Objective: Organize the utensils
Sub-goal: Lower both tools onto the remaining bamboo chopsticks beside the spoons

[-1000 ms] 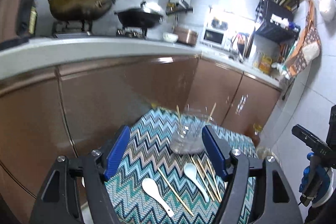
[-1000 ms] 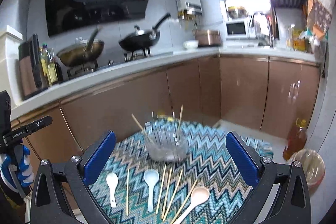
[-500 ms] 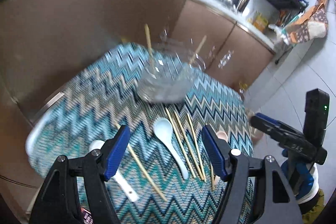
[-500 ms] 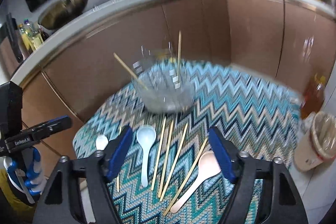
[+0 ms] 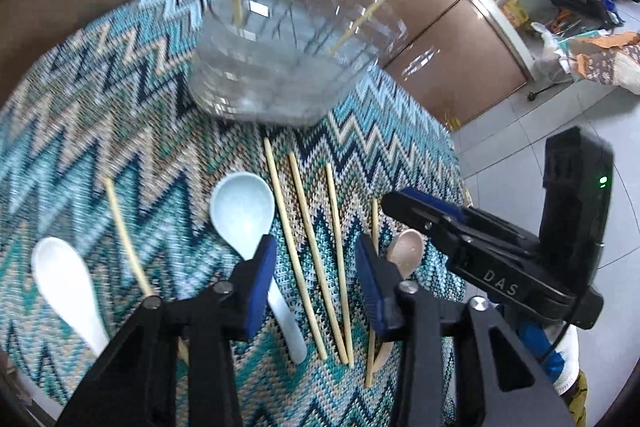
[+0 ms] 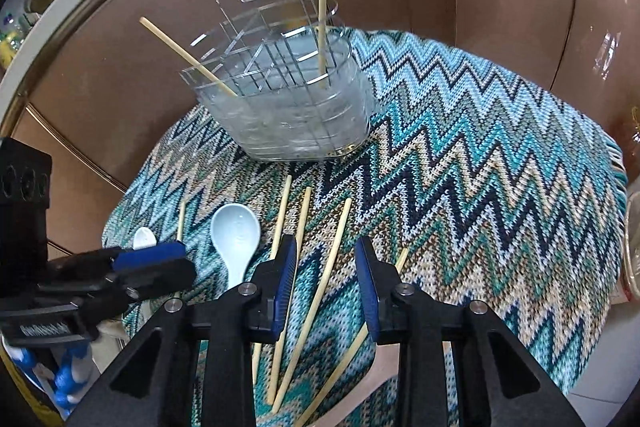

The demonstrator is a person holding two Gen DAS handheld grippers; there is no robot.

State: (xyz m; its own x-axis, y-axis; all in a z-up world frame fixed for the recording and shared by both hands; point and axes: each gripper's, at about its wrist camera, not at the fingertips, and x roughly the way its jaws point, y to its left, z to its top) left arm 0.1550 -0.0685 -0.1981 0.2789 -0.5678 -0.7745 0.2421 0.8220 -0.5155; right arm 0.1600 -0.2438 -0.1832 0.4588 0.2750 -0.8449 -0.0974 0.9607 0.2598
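In the left wrist view, our left claw (image 5: pixel 316 263) has dropped down low over the zigzag blue and tan woven cloth (image 5: pixel 100 131); a moment ago we were looking across at the stove. Its blue jaws are closing, but they pinch nothing yet. Three thin bamboo chopsticks (image 5: pixel 316 259) lie on the cloth right between the jaws. The pale blue plastic spoon (image 5: pixel 244 215) sits just to the left of the claw, and the white plastic spoon (image 5: pixel 68 283) is farther left. A tan wooden spoon (image 5: pixel 408 251) peeks out just to the right. The clear plastic utensil holder (image 5: pixel 288 63) stands ahead of the claw, with two chopsticks already leaning in it.

In the right wrist view, our right claw (image 6: pixel 326 283) has come down too and is also closing, with nothing pinched. One chopstick (image 6: pixel 320 291) lies between its jaws, and another runs under the left jaw. The pale blue spoon is just to the left. The clear holder is ahead of the claw, well apart. Our other claw shows at the far left.

We think both hands have gone from looking to picking. Most utensils are still on the cloth, so the tidy-up has only just begun.
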